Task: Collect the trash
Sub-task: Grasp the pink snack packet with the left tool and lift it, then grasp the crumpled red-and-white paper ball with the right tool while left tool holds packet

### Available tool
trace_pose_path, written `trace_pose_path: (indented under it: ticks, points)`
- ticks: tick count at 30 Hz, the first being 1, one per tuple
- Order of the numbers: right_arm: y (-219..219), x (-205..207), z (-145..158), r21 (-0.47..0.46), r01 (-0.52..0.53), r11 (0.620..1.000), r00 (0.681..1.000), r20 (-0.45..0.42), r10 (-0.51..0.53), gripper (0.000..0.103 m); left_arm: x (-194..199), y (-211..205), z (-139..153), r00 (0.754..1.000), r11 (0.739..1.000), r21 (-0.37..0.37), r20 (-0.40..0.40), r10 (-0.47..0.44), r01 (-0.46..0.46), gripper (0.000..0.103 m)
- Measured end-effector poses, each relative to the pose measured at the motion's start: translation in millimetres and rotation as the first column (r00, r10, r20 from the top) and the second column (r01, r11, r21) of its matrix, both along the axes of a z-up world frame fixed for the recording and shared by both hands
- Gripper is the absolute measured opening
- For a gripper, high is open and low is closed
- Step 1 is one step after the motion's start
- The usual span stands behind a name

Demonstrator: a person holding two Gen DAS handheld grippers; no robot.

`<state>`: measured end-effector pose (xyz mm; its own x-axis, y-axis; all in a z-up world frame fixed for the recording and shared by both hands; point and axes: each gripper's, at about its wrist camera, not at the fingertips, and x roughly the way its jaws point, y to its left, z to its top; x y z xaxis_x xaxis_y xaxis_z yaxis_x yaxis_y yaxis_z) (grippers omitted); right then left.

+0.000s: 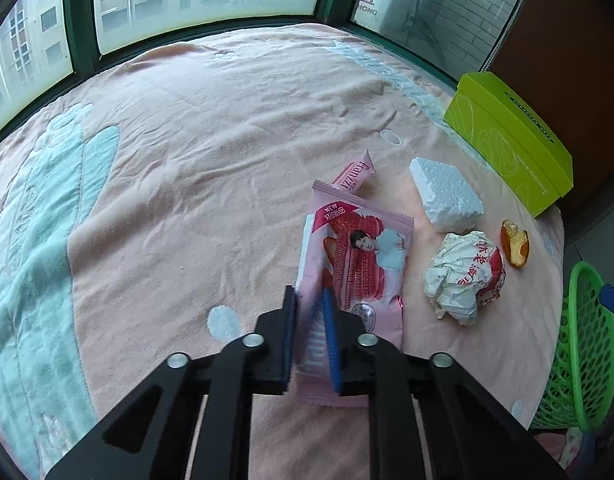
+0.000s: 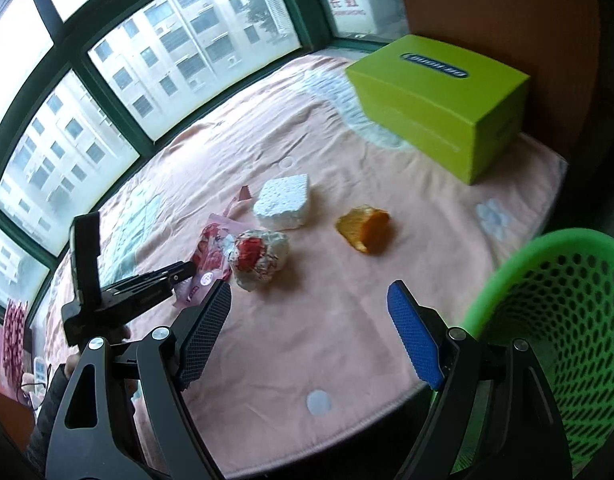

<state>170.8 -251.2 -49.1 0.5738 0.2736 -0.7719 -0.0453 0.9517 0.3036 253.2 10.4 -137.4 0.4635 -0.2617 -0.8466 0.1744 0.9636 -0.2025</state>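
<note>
My left claw (image 1: pixel 311 320) points down at the pink blanket (image 1: pixel 187 184) with its blue pads pinched nearly together on the near end of a pink snack wrapper (image 1: pixel 359 264), which runs away from the fingertips and lies flat on the cloth. Beyond its far end lies a smaller pink packet (image 1: pixel 357 174); to the right of the claw lie a crumpled paper ball (image 1: pixel 463 276), a foam block (image 1: pixel 445 194) and an orange peel (image 1: pixel 515 242). My right claw (image 2: pixel 309 332) hangs empty, jaws wide, with the green basket (image 2: pixel 559 320) just to its right. I judge the grip to be on thin, slick film only: a lift may let it slide out, or the pads may pinch blanket along with it and drag the cloth and the remaining trash.
</note>
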Motion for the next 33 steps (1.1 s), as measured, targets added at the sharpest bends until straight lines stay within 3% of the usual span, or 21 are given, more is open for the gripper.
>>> trace_pose_path:
  ticks: [10,20,24,27,33]
  points:
    - [44,30,-22,0.007,-0.085,0.996,0.996,-0.023,0.085,0.08,-18,23,16,0.999,0.999,-0.018,0.029,0.032,-0.032,0.006]
    - [64,65,-56,0.003,-0.089,0.996,0.993,-0.081,0.089,0.075,-38,42,36,0.997,0.998,-0.035,0.061,0.054,-0.052,0.005]
    - [67,71,-66,-0.008,-0.092,0.996,0.991,-0.102,0.091,0.071,-44,43,41,0.996,0.998,-0.039,0.07,0.051,-0.048,0.005]
    - [68,70,-70,-0.001,-0.106,0.994,0.989,-0.107,0.105,0.058,-45,42,44,0.996,0.998,-0.045,0.073,0.05,-0.046,0.005]
    - [65,58,-62,-0.004,-0.118,0.993,0.99,-0.075,0.118,0.052,-50,35,50,0.996,0.998,-0.054,0.082,0.037,-0.033,0.005]
